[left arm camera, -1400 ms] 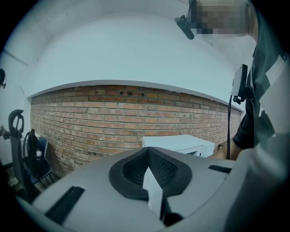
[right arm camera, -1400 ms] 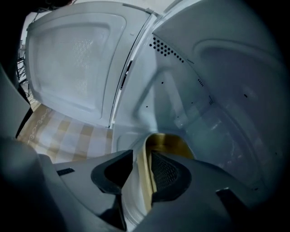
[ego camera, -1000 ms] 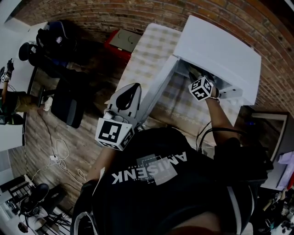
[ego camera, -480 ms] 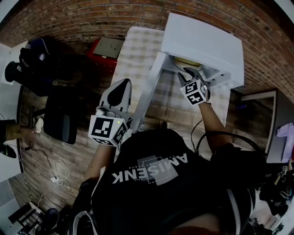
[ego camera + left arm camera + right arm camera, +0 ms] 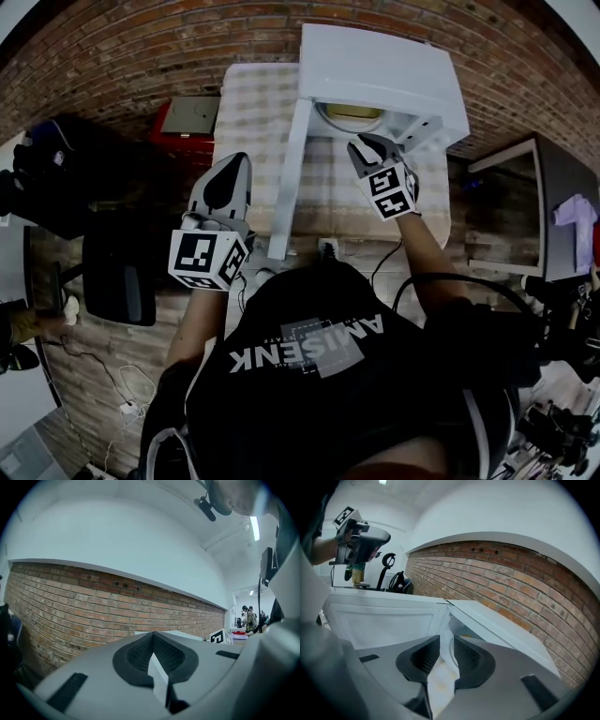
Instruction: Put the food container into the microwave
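We see a white microwave (image 5: 375,70) and door (image 5: 289,178), a pale yellow food container (image 5: 352,116), a beige-and-white checked cloth (image 5: 253,112), a red-brown brick wall (image 5: 141,37), a red box (image 5: 192,114) topped grey, our grey left gripper (image 5: 234,161) and right gripper (image 5: 361,142) with black-and-white marker squares, a black shirt (image 5: 309,394) printed grey

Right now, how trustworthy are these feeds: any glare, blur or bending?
Head view: heavy fisheye bends the brick wall into an arc, corners dark, microwave top bright white. Left gripper view: ceiling light glares, left tongs soft up close. Right gripper view: bricks sharp, microwave door pale, low-contrast.
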### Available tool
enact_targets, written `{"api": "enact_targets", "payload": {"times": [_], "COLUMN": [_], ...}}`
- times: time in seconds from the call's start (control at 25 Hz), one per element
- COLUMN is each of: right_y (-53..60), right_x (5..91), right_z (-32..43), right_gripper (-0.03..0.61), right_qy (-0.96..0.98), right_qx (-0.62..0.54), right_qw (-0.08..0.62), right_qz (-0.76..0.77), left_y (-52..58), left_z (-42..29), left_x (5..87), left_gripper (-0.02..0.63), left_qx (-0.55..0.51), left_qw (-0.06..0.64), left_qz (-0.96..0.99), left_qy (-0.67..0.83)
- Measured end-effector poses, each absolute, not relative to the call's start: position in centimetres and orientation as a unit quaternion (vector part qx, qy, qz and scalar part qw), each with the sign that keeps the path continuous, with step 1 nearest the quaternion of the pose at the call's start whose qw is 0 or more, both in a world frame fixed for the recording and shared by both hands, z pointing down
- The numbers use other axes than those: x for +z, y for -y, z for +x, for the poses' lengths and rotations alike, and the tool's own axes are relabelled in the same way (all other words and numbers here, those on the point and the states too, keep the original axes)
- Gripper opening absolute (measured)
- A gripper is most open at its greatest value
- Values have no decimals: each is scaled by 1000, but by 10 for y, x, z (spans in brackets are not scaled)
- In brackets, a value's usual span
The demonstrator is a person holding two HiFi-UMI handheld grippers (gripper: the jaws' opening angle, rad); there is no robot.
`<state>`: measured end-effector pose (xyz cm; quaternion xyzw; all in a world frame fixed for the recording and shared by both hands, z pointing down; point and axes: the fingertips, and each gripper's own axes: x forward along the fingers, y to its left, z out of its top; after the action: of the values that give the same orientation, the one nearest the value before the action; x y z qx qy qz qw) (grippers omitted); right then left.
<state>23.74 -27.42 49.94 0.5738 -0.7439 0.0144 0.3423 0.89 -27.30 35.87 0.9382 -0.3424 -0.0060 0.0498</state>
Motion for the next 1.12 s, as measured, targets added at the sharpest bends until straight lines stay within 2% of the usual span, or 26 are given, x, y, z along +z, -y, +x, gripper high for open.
{"api": "enact_targets", "payload": {"times": [0.48, 0.8, 0.96, 1.12], "right_y": [234, 203, 185, 171], "right_x": [426, 367, 341, 322], "right_z": [202, 194, 204, 219], "right_gripper": [60, 51, 49, 49], "right_qy": [726, 708, 701, 695], "right_qx": [14, 12, 10, 2], "right_qw": [273, 211, 185, 165], "right_qz": [631, 673, 689, 700], "left_y": [278, 288, 282, 281], "left_z": [-34, -44, -43, -40], "left_x": [355, 358, 342, 334], "left_gripper": [12, 12, 12, 12], "left_qx": [-20, -38, -45, -51], "left_qw": [56, 72, 52, 64], "left_qz": [946, 952, 953, 950], "left_qy": [318, 296, 294, 302]}}
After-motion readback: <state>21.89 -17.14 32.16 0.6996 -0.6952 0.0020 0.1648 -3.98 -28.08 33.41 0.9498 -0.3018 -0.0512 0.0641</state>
